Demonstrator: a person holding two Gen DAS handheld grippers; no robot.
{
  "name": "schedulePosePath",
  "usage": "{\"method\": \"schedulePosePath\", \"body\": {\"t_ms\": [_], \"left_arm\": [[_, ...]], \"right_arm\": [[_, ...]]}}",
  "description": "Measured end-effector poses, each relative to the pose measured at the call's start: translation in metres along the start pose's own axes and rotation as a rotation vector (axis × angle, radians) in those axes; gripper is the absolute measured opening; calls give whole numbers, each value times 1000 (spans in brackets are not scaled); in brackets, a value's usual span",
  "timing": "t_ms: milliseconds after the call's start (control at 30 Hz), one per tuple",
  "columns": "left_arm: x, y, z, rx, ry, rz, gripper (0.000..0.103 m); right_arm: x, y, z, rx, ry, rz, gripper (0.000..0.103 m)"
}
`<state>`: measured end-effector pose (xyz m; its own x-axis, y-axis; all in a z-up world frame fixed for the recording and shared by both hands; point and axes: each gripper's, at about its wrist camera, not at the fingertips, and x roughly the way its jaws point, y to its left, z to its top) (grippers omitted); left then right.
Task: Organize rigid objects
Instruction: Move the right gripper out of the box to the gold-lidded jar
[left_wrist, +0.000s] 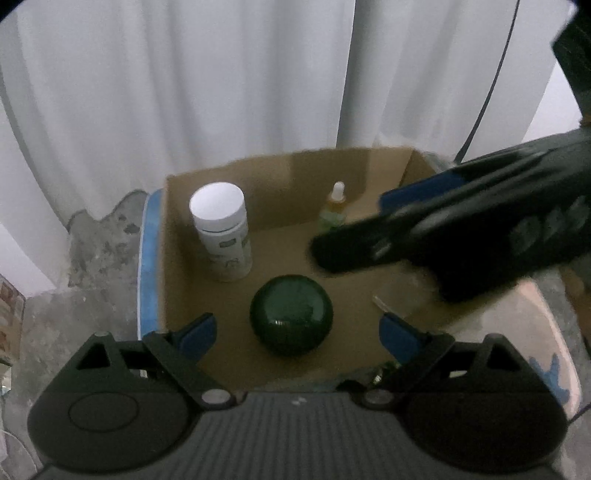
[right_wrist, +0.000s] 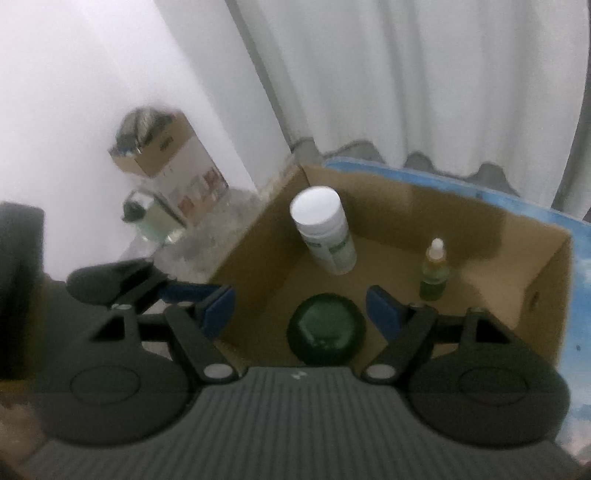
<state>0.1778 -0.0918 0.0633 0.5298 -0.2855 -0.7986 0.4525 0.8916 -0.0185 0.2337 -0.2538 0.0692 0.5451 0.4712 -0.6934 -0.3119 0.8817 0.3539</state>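
Observation:
An open cardboard box (left_wrist: 177, 236) (right_wrist: 546, 280) holds three things. A white pill bottle (left_wrist: 221, 232) (right_wrist: 325, 232) stands at the back left. A small dropper bottle (left_wrist: 334, 210) (right_wrist: 435, 271) with green and yellow liquid stands at the back right. A dark green round jar (left_wrist: 291, 319) (right_wrist: 327, 328) sits at the front. My left gripper (left_wrist: 297, 330) is open and empty above the box, jaws either side of the jar. My right gripper (right_wrist: 301, 308) is open and empty over the jar. The right gripper's body (left_wrist: 461, 229) reaches in from the right in the left wrist view.
A white curtain (left_wrist: 258, 81) hangs behind the box. The box rests on a blue-patterned surface (right_wrist: 580, 236). To the left on the rough grey floor (left_wrist: 92, 258) stand a printed carton (right_wrist: 173, 158) and a clear bottle (right_wrist: 151, 218). A black cable (left_wrist: 487, 92) hangs at right.

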Motion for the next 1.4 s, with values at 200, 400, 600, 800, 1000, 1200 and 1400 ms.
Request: {"method": "schedulePosePath", "body": {"t_ms": [200,400,600,800,1000,1200,1400], "left_arm": [[-54,-2,-39,-28,-141,0,97],[-76,-29,-100,31,-223,54,99],[-58,-59,-140,113,-203,56,99],[-27,-93,-161,224,-198,117,99],[-5,-101,-166,235,-181,72,99],[16,-108,-161,262,-180,27,98],[34,-114,-154,276,-160,-13,86]], "right_arm": [[-88,20,-47,15,-190,34,81],[-139,25,-129,94,-304,51,85],[-126,12,-202,264,-316,27,86],[-88,5,-231,318,-242,-39,86],[-58,0,-231,320,-213,-37,86],[-35,-13,-230,348,-181,-18,72],[-19,-22,-226,353,-144,-10,54]]}}
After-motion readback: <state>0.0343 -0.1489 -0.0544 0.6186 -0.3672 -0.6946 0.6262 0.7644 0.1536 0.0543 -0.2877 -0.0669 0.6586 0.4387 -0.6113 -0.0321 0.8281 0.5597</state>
